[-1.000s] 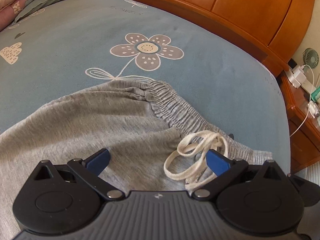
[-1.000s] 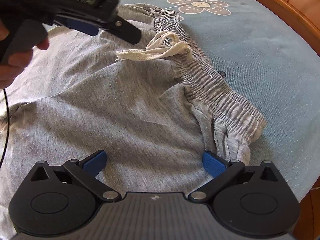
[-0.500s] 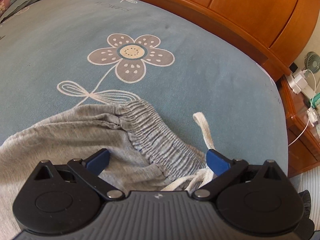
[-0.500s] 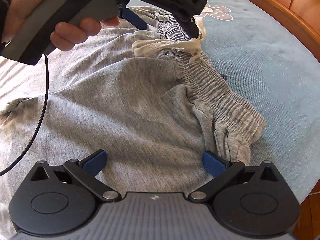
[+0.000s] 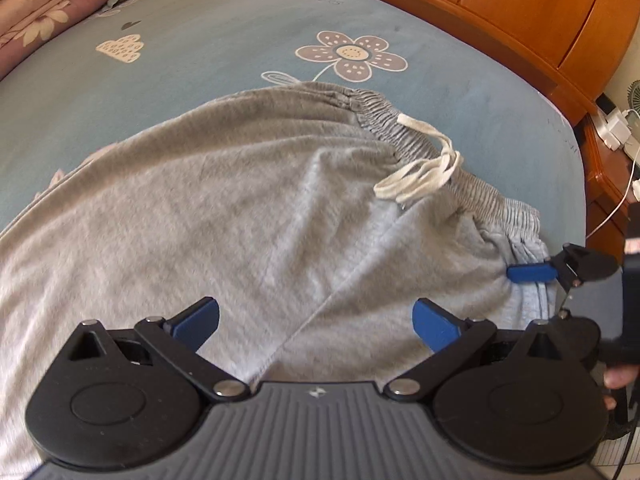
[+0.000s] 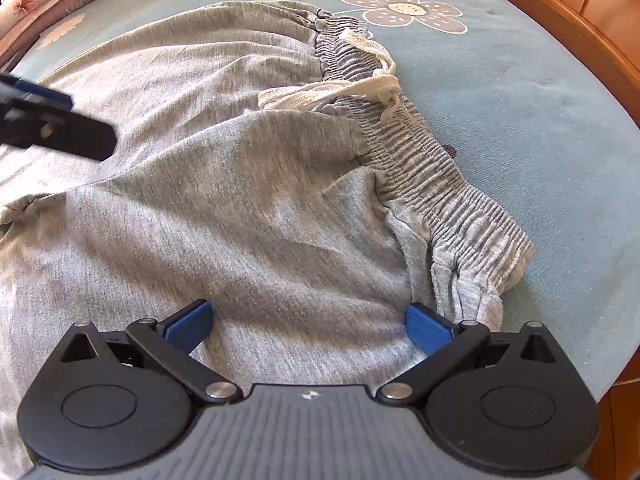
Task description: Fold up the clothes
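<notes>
- Both grippers, left [image 5: 316, 322] and right [image 6: 308, 322], hang spread wide, holding nothing.
- The grey trousers [image 6: 248, 200] lie rumpled on the blue bedsheet [image 6: 520, 100].
- Expect soft, light, floppy cloth; you do best pinching the thicker gathered waistband [image 6: 440, 184], not the loose drawstring [image 6: 332, 90].

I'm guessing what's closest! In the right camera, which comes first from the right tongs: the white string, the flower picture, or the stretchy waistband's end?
1. Waistband's end, just right of the right tongs.
2. White string, farther up.
3. Flower picture, top, on the sheet.
</notes>
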Available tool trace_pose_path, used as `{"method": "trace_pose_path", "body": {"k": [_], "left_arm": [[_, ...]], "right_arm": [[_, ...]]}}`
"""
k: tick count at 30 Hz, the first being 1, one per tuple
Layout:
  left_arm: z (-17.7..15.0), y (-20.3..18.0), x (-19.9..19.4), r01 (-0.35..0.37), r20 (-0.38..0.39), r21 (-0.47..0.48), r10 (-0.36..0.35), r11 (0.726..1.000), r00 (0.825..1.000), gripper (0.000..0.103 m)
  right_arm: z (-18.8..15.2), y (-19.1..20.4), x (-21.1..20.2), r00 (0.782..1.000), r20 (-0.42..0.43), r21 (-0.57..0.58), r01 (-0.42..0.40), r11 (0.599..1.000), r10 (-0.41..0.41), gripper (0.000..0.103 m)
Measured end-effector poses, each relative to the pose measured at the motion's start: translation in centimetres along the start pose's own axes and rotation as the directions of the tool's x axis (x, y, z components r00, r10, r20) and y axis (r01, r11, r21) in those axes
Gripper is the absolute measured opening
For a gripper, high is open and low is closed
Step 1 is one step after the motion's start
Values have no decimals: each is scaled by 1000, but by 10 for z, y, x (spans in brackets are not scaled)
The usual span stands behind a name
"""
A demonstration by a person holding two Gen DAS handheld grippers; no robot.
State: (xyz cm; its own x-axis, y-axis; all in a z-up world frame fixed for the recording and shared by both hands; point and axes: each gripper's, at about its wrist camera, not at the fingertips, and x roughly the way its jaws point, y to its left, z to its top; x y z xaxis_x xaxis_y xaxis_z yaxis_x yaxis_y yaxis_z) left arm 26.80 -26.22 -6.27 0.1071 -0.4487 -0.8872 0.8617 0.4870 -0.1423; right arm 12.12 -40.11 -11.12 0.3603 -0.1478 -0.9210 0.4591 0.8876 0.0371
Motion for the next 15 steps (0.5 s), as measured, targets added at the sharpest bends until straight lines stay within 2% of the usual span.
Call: {"method": "trace_pose_path", "body": {"k": [4,9,11,13,15], "left_arm": [[-38,-8,-22,-39,-1,-48,39,998,999,102],[-94,-22,-34,-101,-28,-51,99,994,995,102],[-117,-24,-38,-90,-21,-68,89,994,996,102],[-140,-24,-41,-76,-13,-85,75,994,997,102],[-163,-25,-42,-101,-27,-80,99,992,995,102]], "right_arm": [[-1,-2,-2,1000,6,-8,1,1000,-1,103],[2,8,6,1000,0,-29,5,1000,-5,103],[6,12,0,1000,23,-38,-11,999,12,103],[3,22,-18,995,88,-92,-36,995,44,103],[-4,42,-24,991,103,-185,-63,981,83,103]]}}
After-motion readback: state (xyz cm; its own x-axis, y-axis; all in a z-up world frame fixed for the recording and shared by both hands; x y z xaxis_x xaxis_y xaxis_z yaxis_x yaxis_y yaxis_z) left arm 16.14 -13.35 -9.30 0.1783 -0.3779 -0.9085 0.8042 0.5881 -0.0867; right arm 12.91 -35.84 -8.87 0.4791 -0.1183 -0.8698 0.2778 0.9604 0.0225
